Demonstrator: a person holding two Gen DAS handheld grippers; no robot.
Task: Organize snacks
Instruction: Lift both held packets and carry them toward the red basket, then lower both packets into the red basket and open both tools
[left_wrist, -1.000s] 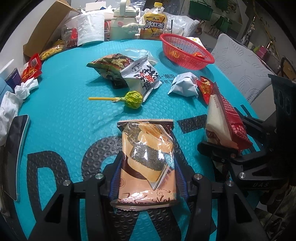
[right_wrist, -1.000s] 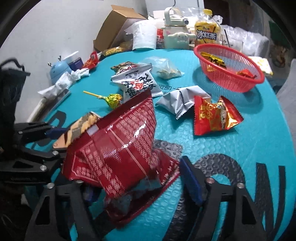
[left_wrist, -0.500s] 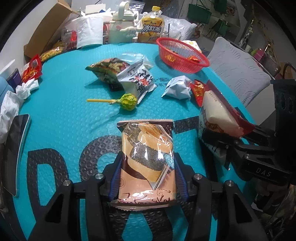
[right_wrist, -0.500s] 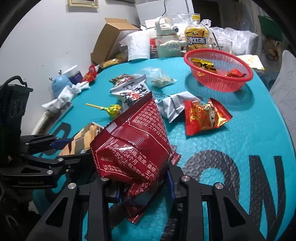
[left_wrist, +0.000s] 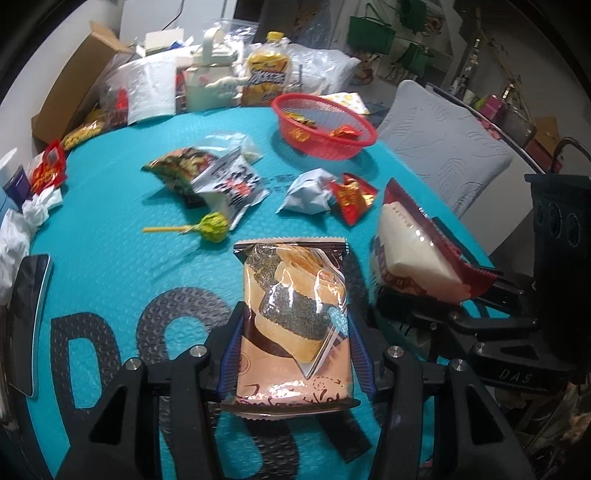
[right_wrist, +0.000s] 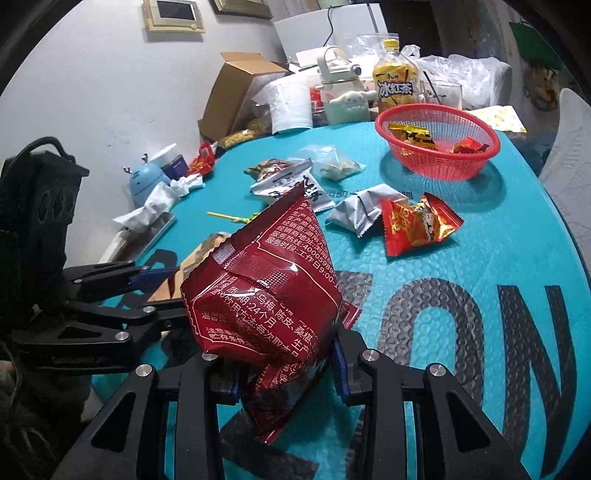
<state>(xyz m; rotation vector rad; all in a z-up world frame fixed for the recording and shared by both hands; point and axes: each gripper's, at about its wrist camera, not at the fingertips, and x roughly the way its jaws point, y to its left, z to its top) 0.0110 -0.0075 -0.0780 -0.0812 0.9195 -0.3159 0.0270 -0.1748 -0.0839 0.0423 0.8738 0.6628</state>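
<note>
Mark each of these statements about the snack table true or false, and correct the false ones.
1. The left tool grips a tan packet of seaweed crackers. True.
2. The right tool is empty. False: it is shut on a dark red foil pouch.
3. The red mesh plastic basket holds no snacks. False: a few gold and red wrapped packets lie inside it.
4. A green-wrapped lollipop with a yellow stick lies on the teal dimpled mat. True.
5. The crumpled white wrapper lies inside the basket. False: it lies on the mat, beside a red and gold snack bag.
</note>
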